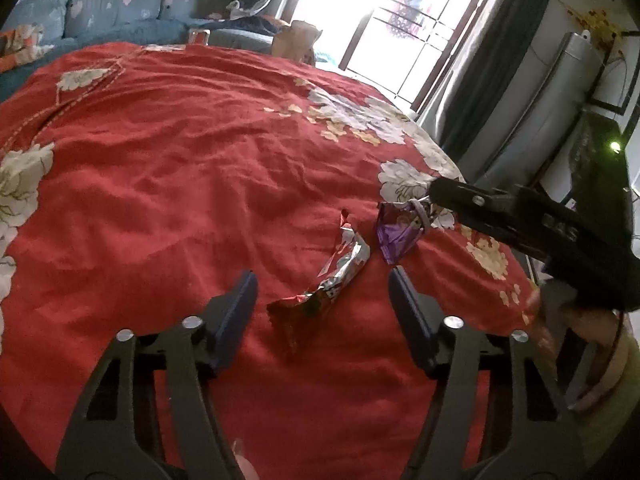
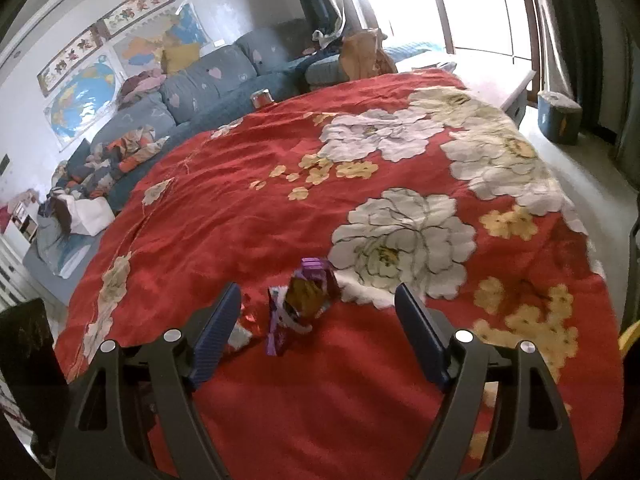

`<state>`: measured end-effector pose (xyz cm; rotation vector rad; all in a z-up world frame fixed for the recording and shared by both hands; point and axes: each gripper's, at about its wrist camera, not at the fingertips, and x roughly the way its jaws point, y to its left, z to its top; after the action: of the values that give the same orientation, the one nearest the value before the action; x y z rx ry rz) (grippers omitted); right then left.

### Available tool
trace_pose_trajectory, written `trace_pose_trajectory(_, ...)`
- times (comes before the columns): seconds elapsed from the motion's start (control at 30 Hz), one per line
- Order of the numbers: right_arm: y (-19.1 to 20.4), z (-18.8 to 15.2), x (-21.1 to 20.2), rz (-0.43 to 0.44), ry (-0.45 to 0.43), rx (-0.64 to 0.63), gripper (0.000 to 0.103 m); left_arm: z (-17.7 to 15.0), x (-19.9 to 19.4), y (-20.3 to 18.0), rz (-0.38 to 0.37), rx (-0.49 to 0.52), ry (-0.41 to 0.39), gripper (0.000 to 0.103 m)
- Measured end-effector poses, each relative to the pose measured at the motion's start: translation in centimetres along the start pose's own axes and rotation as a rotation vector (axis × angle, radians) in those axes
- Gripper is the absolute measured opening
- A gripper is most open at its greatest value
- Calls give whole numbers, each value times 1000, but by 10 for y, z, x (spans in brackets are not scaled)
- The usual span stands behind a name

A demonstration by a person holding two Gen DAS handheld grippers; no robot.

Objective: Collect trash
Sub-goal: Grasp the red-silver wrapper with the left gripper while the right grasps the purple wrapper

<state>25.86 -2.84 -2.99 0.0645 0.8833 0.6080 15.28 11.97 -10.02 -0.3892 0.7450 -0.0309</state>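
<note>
A crumpled red and silver wrapper (image 1: pixel 320 292) lies on the red floral bedspread (image 1: pixel 160 180). It sits between the fingers of my left gripper (image 1: pixel 322 274), which is open, its pads clear of the foil. Just to its right lies a purple wrapper (image 1: pixel 394 232). The right gripper's finger (image 1: pixel 460 196) reaches in from the right and hangs just over it. In the right wrist view the purple wrapper (image 2: pixel 304 300) lies between the spread fingers of my right gripper (image 2: pixel 318 288), open and not touching it. The red and silver wrapper (image 2: pixel 244 328) peeks out beside the left finger.
The bedspread's edge (image 2: pixel 592 264) drops to the floor on the right, where a blue stool (image 2: pixel 558 116) stands. Behind the bed are a blue sofa (image 2: pixel 208 80) with piled clothes, a red can (image 2: pixel 262 99) and a paper bag (image 2: pixel 360 56). A hand (image 1: pixel 580 340) holds the right gripper.
</note>
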Motion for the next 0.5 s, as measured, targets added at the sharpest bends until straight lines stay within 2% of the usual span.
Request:
trace_pose_trajectory(0.13, 0, 3, 15, 7, 26, 23, 64, -1, 1, 1, -6, -1, 5, 44)
trace_pose_trajectory(0.23, -1, 4, 22, 20, 41, 39, 47, -1, 1, 0, -10, 2, 8, 32)
trace_pose_trajectory(0.27, -3, 3, 23, 27, 47, 47, 36, -2, 0, -1, -10, 6, 9, 30)
trace_pose_trajectory(0.33, -4, 2, 22, 37, 48, 56, 29, -3, 0, -2, -14, 15, 13, 21)
trace_pose_trajectory(0.37, -5, 1, 19, 40, 39, 59, 20, -3, 0, -4, -15, 22, 14, 19)
trace_pose_trajectory(0.43, -5, 1, 14, 45, 32, 61, 19, -4, 0, -6, -12, 34, 16, 9)
trace_pose_trajectory(0.5, -4, 0, 8, 43, 16, 56, 17, -5, -2, -10, -9, 50, 14, 8)
